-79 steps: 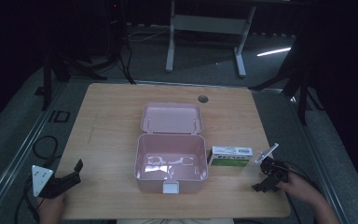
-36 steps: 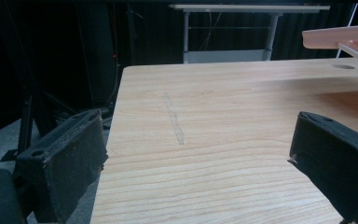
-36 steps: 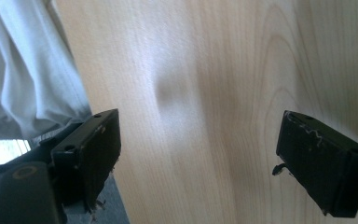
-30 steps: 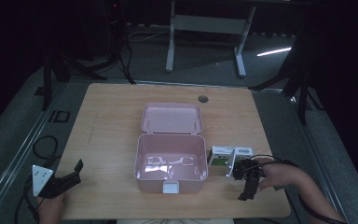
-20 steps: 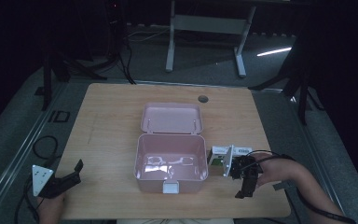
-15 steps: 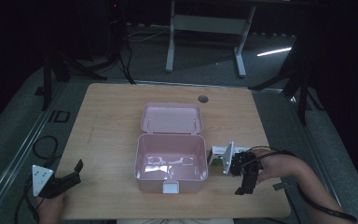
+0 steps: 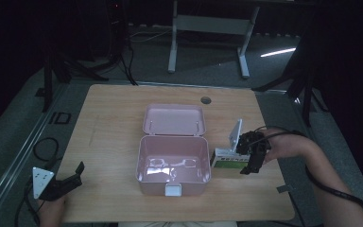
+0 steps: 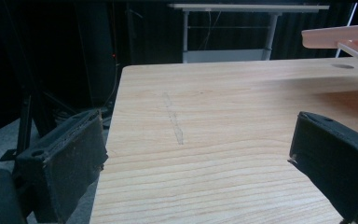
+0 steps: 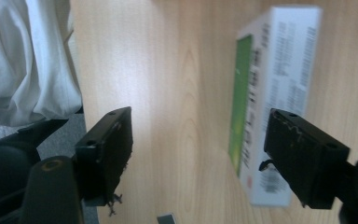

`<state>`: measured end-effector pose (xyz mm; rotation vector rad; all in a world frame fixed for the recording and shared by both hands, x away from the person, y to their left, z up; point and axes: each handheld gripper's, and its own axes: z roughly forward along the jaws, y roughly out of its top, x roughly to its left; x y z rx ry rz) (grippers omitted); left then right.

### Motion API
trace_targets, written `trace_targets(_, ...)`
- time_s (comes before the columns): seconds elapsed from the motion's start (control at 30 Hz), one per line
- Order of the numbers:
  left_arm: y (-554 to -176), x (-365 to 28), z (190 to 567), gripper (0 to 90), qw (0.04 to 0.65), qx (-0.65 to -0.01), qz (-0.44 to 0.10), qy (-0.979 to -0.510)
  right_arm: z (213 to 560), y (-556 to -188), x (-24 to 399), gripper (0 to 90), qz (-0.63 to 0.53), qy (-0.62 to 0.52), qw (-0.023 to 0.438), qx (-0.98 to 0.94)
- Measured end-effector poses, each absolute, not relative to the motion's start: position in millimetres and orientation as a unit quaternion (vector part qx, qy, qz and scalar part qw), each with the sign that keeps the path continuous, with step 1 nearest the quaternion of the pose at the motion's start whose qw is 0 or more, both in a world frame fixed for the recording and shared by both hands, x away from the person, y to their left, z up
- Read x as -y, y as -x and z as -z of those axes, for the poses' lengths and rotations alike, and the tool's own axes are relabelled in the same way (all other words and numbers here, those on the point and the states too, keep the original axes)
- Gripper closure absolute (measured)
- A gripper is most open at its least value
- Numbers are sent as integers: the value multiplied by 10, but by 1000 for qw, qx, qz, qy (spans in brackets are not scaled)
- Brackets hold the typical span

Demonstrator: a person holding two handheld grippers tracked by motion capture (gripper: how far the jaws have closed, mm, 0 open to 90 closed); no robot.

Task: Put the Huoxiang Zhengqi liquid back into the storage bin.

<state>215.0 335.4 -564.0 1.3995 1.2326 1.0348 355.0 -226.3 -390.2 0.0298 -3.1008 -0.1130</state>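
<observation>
Right tool (image 7: 246, 163) is seen hovering over the green-and-white carton (image 7: 227, 161), which lies flat on the counter (image 7: 113, 118) just beside the right wall of the open pink case (image 7: 172, 163). From the right gripper view the jaws are spread wide with nothing held: one jaw is set over the carton (image 9: 270, 102), the other is well out over bare wood toward the counter's near edge, so the carton is not yet bracketed. The step in hand is judged to be the approach for a pickup, with the carton presumably meant for the case beside it. For the next move, the tool would need to be shifted across until the carton's narrow width sits between both jaws, then lowered and closed on the long sides; a lift and a short carry leftward over the case wall would be called for after that. Whether the far jaw is already touching the carton's top face cannot be told, as it is blurred at that edge. Left tool (image 7: 65, 180) is held low at the counter's near left corner, its jaws parted and empty, pointed across bare wood in the left gripper view (image 8: 200, 177), well apart from the case, whose lid (image 7: 173, 119) is laid back flat.
</observation>
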Motion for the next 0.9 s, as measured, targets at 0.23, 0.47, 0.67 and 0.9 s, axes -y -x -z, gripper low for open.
trace_targets(0.23,-2151,-3353,5640,38,483,-507,-424,-574,3855,-3821,2337,267,30,15,-2,999)
trace_targets(0.47,-2153,-3358,5639,38,484,-507,-422,-576,3958,-4044,2392,336,23,32,2,999)
trace_targets(0.67,-2154,-3358,5639,38,484,-507,-421,-576,4170,-4044,2299,399,5,22,1,1000)
trace_targets(0.9,-2155,-3357,5639,38,484,-507,-421,-575,4332,-4057,2231,454,4,16,1,1000)
